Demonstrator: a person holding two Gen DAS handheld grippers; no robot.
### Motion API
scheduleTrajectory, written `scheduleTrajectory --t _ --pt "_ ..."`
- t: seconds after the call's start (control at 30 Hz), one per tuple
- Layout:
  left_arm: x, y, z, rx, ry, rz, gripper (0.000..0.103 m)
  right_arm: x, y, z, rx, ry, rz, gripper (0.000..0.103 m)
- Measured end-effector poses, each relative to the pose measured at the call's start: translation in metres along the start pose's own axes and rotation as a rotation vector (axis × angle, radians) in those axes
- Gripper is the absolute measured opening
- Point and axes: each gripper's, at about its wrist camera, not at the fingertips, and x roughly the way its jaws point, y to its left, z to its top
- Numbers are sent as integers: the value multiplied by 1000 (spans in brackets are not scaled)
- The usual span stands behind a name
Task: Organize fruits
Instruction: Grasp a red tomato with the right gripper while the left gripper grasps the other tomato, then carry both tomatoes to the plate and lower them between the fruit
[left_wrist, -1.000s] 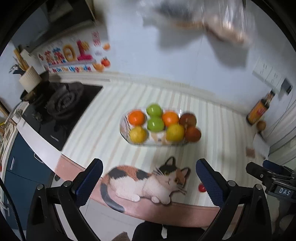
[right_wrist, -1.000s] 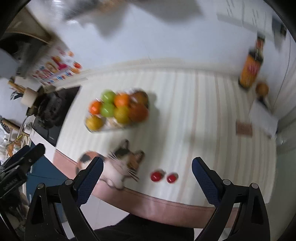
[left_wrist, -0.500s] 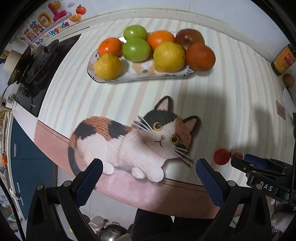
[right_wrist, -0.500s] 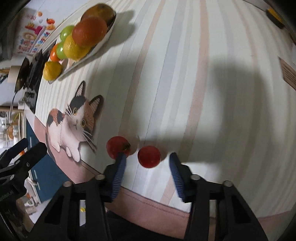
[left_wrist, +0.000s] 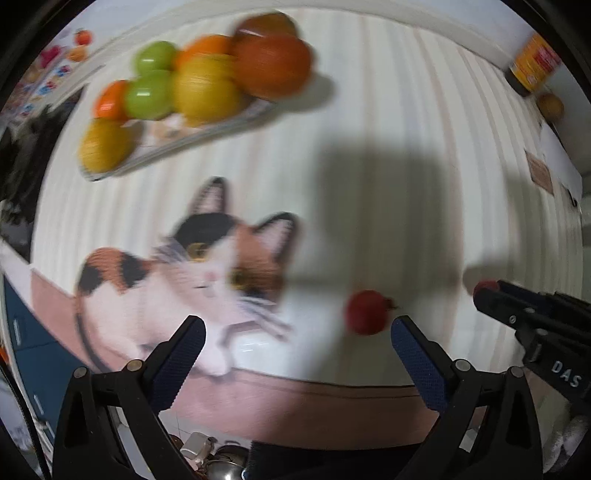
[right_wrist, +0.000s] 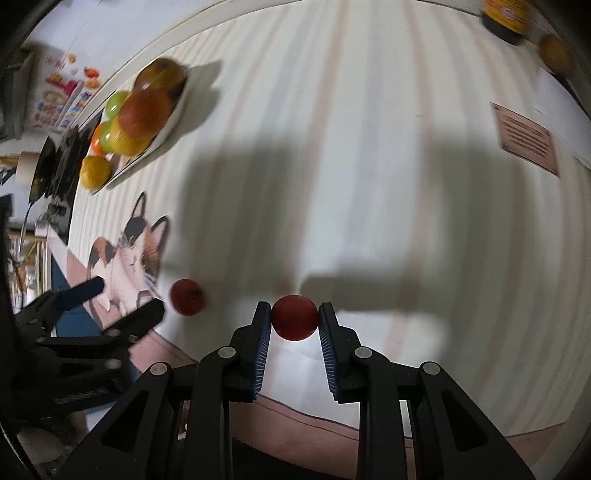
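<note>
Right claw (right_wrist: 294, 320): jaws have just been closing and now pinch a small red fruit (right_wrist: 294, 317), blue pads pressed on its left and right sides. Fruit sits at the fingertips, low on the striped cloth (right_wrist: 369, 147), close to the pink border at the near edge. Whether it is lifted off the cloth or resting on it, cannot tell.

Left claw (left_wrist: 297, 341): jaws wide apart, nothing between the pads. Points down over the cloth's near edge. Left finger lies over the printed cat (left_wrist: 192, 266); right finger sits just below and right of the second red fruit (left_wrist: 368, 312).

Second red fruit: loose on the cloth, between the cat print and the right claw. It lies ahead of the left claw's right fingertip, inside the gap but near that side, not touched. From the right wrist view the same fruit (right_wrist: 187, 296) lies just left of the held one, a clear gap between them, with the left claw's tip right beside it.

Plate (left_wrist: 207, 131): far left on the cloth, well apart from both claws. Heaped with fruit, green, orange, yellow and reddish; blurred.

Far right corner: a dark bottle (left_wrist: 532, 62) with a yellow label, a small round brownish thing just beside it
</note>
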Motion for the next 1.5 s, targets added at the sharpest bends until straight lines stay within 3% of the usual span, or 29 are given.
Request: scheduleTrajectory --t 0.2,0.37,0.47,0.77,0.93,1.07,1.3,1.5 --pt "22 -23 5 45 44 -46 70 -11 -17 -4 38 -21 -8 29" --pt "29 -28 6 52 54 -74 37 -16 -21 -4 42 -31 -42 29" --pt "29 -26 4 47 48 -89 30 -18 -18 -2 36 -37 -41 29" --pt "15 5 0 5 14 -116 30 -28 3 10 1 -67 -20 29" --pt "-12 64 3 -133 -30 -176 30 -27 34 27 -35 -82 60 29" --pt "-37 124 11 -261 -72 -198 30 -12 83 50 -77 -85 185 29" --pt "-58 207 48 -406 -113 -252 30 27 173 91 -145 -112 338 29" --pt "-53 218 97 -402 -78 -257 30 57 205 110 -146 -140 364 29"
